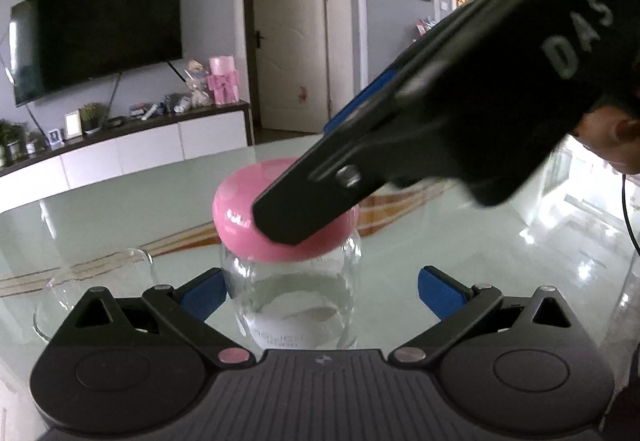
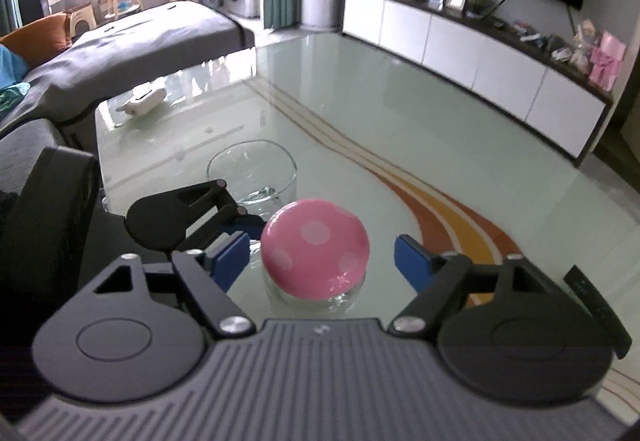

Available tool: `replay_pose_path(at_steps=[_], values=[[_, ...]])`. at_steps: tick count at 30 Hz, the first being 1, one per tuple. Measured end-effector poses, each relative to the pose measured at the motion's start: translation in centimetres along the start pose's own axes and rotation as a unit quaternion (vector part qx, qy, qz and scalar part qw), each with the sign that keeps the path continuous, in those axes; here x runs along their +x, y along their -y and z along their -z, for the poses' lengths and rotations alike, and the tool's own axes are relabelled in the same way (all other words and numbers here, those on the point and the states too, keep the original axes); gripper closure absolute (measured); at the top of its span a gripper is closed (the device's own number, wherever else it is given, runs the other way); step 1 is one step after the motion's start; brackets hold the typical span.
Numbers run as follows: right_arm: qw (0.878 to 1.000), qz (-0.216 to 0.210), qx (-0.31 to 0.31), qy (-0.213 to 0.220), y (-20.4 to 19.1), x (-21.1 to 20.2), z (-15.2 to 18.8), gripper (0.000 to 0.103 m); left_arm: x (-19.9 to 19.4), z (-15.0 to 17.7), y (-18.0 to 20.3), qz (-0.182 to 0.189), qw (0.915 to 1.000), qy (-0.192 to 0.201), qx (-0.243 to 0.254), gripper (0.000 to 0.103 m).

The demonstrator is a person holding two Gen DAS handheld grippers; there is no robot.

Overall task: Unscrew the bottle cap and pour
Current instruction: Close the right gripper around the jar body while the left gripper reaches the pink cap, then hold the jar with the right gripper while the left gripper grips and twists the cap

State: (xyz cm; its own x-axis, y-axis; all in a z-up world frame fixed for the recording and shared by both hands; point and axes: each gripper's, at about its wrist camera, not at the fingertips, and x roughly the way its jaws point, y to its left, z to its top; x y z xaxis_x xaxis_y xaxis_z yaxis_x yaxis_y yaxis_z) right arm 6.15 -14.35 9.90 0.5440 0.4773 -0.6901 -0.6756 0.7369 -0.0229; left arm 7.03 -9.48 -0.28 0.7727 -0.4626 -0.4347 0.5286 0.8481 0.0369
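Observation:
A clear glass bottle (image 1: pixel 296 301) with a round pink dotted cap (image 1: pixel 240 209) stands on the glass table. My left gripper (image 1: pixel 320 293) is open, its blue pads on either side of the bottle body, apart from it. My right gripper (image 2: pixel 316 259) is open and comes from above, its pads on either side of the pink cap (image 2: pixel 316 253) without touching. In the left wrist view the right gripper's black finger (image 1: pixel 308 209) covers part of the cap. The left gripper's fingers (image 2: pixel 192 213) show below the cap in the right wrist view.
A clear glass cup (image 2: pixel 252 173) stands on the table (image 2: pixel 400 113) just beyond the bottle; it shows at the left in the left wrist view (image 1: pixel 96 289). A dark remote (image 2: pixel 596 305) lies at the right. A sofa and a TV cabinet surround the table.

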Motion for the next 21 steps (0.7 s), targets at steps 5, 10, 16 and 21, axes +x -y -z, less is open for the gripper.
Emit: replay_pose_path(at_steps=[5, 10, 16, 21], values=[[1.0, 0.0, -0.002, -0.023, -0.5, 0.8, -0.7, 0.038, 0.2, 0.0, -0.4, 0.012, 0.9998, 0.016, -0.01, 0.002], [0.999, 0.007, -0.007, -0.038, -0.8, 1.2, -0.8, 0.038, 0.4, 0.0, -0.4, 0.014, 0.9996, 0.02, -0.013, 0.002], [0.999, 0.019, -0.01, -0.045, -1.0, 1.5, -0.6, 0.038, 0.3, 0.0, -0.5, 0.015, 0.9995, 0.021, -0.015, 0.004], [0.998, 0.031, -0.015, -0.05, -1.3, 2.0, -0.6, 0.037, 0.0, 0.3, -0.2, 0.014, 0.9995, 0.023, -0.015, 0.005]])
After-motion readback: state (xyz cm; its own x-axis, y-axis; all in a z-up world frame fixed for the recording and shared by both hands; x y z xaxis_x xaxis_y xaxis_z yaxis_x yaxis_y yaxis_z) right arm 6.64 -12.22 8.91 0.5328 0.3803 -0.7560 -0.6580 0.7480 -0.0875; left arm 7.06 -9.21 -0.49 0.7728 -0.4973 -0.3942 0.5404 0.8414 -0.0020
